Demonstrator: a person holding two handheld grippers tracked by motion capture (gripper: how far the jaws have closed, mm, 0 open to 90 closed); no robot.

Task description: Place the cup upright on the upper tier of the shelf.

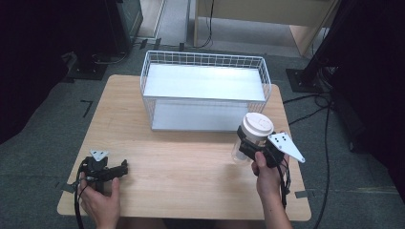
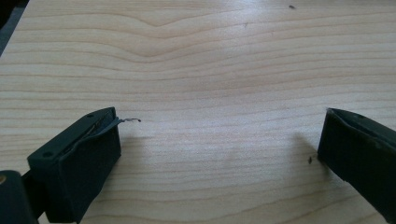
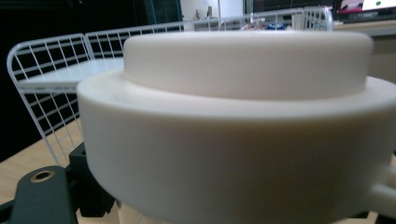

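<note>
With the right tongs (image 1: 249, 145) clenched on the clear jar (image 1: 244, 148) just below its white lid (image 1: 257, 125), keep the jar upright and carry it above the wire basket (image 1: 205, 90) rim, while the left tongs (image 1: 119, 170) rest released on the tabletop (image 1: 181, 167).

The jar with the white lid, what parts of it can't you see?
- Jar body, high view: black right gripper covers its middle.
- Contents: too small and glary there.
- Right gripper view: white lid hides everything below; the picture's edge crops it.
</note>
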